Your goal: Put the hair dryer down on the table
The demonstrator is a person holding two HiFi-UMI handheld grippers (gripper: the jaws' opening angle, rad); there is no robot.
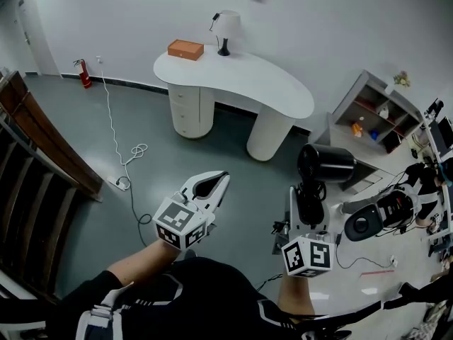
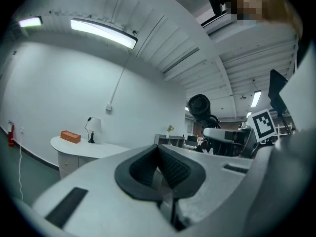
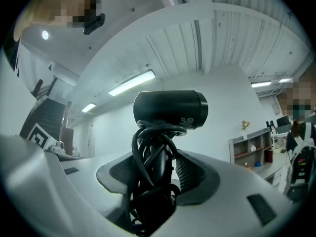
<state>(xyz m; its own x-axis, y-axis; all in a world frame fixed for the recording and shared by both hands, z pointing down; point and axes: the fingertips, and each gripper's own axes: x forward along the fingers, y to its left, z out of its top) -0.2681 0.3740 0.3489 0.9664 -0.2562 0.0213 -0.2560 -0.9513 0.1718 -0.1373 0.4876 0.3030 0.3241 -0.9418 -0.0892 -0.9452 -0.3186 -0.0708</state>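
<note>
A black hair dryer (image 1: 327,163) stands upright in my right gripper (image 1: 309,192), whose jaws are shut on its handle with the black cord wound round it. The right gripper view shows the barrel (image 3: 170,110) above the pads and the cord bundle (image 3: 150,181) filling the gap. My left gripper (image 1: 216,184) is held out at the left, shut, with nothing between its pads (image 2: 173,169). From the left gripper view the hair dryer (image 2: 198,105) shows at the right. The white curved table (image 1: 248,83) stands ahead, across the grey floor.
An orange box (image 1: 185,49) and a small lamp (image 1: 225,30) stand on the table's far end. A grey shelf unit (image 1: 375,112) is at the right, and clutter with a black device (image 1: 375,218) at the lower right. A white cable (image 1: 127,161) trails over the floor, and wooden stairs (image 1: 42,154) rise at the left.
</note>
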